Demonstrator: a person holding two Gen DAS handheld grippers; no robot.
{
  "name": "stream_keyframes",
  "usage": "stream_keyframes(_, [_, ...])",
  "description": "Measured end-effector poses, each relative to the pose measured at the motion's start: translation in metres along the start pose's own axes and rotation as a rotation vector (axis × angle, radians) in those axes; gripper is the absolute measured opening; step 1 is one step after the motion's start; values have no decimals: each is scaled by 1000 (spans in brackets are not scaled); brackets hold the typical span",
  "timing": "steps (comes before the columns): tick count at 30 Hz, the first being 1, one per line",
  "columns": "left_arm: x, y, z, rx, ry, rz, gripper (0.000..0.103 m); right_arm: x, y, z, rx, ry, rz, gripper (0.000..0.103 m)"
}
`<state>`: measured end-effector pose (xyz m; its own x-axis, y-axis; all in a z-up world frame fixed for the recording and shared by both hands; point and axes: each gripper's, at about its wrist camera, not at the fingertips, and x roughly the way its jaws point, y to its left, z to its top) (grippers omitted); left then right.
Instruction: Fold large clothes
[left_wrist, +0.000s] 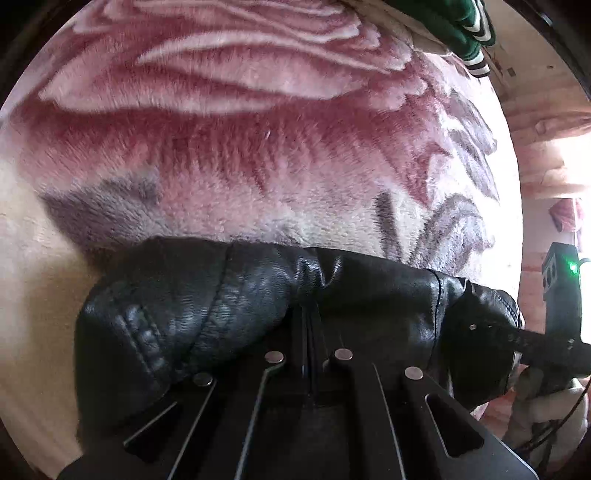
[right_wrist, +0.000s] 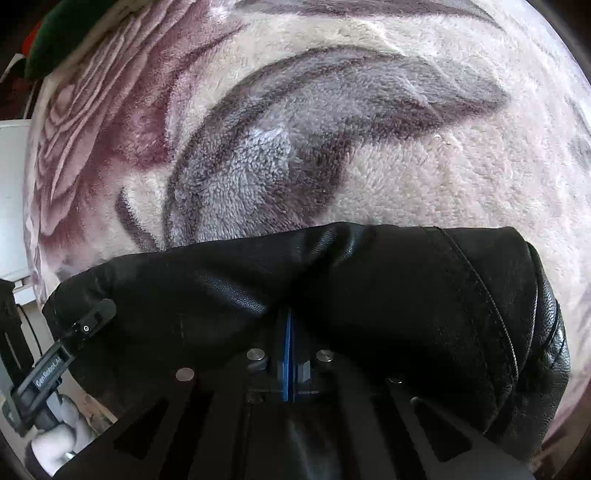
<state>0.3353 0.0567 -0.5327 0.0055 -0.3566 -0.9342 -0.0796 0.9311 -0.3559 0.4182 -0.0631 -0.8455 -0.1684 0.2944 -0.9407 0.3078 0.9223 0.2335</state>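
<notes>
Where the two wrist views differ, the left wrist view alone shows the ribbed, quilted seam at the left end of the black leather jacket (left_wrist: 192, 306) and a green LED on a dark device at the far right edge; the right wrist view alone shows a plain stitched seam running down the right end of the jacket (right_wrist: 369, 288) and a white object at the far left.

Count: one jacket, two grippers, one blanket, one green garment.

The jacket lies bunched along the near edge of a plush rose-patterned blanket (left_wrist: 240, 129), across the front of both cameras.

Left gripper (left_wrist: 308, 317): fingers pressed together, pinching a fold of the leather, which puckers at the tips. It also appears at the left of the right wrist view (right_wrist: 94, 315), gripping the jacket's left end.

Right gripper (right_wrist: 288, 328): blue-edged fingers closed on the jacket edge, the leather creasing over the tips. Seen from the left wrist view (left_wrist: 491, 328), it holds the jacket's right end.

The green garment (left_wrist: 454, 26) with white stripes lies at the blanket's far edge, well apart from the jacket. Jacket folds hide the near part of the blanket (right_wrist: 332, 147).
</notes>
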Motion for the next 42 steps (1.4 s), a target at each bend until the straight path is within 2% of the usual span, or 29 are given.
stream_keyframes(2, [-30,-12,-5,48,-48,44,4,-27,-7,-6,31,-4,84,0])
stream_keyframes(3, [-46,-15,-10,65,-86,52,4,-43,-11,-12,18,-36,112,0])
stream_keyframes(5, [-63,-9,-19,55,-128,63,4,-77,-24,-28,-11,-105,125,0])
stream_keyframes(7, [-64,8,-26,25,-128,91,4,-90,-48,-42,10,-129,112,0])
stream_keyframes(8, [-59,17,-28,10,-114,107,4,-85,-61,-45,28,-116,89,0])
stream_keyframes(10, [-38,43,-32,-56,-71,42,4,-61,-87,-44,68,-69,57,0])
stream_keyframes(12, [-23,51,-32,-105,-56,-2,4,-27,-113,-45,123,10,93,0])
stream_keyframes(15, [-35,38,-34,-83,-67,49,4,-23,-122,-48,157,9,153,0])
stream_keyframes(16, [-41,33,-37,-75,-72,65,4,-30,-125,-51,167,4,183,4])
stream_keyframes(18, [-54,16,-47,-40,-75,102,4,-47,-137,-64,193,-19,272,30])
stream_keyframes(20, [-61,1,-55,8,-89,123,4,-62,-155,-84,234,-40,363,73])
stream_keyframes(21, [-66,-8,-63,38,-94,133,8,-71,-163,-95,253,-56,367,77])
stream_keyframes(23, [-67,-28,-76,77,-92,134,49,-77,-178,-114,272,-57,354,78])
stream_keyframes(24, [-65,-37,-84,91,-88,126,94,-81,-186,-126,279,-46,352,78])
stream_keyframes(25, [-63,-46,-92,93,-85,119,103,-82,-194,-139,286,-34,348,78])
stream_keyframes(29, [-44,-91,-124,119,-47,83,103,-100,-219,-163,312,-26,337,78])
stream_keyframes(32, [-33,-133,-139,115,-61,89,103,-118,-233,-162,273,-33,399,78])
stream_keyframes(34, [-29,-151,-148,96,-89,94,103,-117,-241,-142,227,-20,428,78])
stream_keyframes(38, [-14,-182,-178,-12,-165,186,103,-73,-229,-78,125,70,538,78])
stream_keyframes(42, [14,-191,-223,-212,-156,128,103,-39,-202,-22,-35,165,640,78])
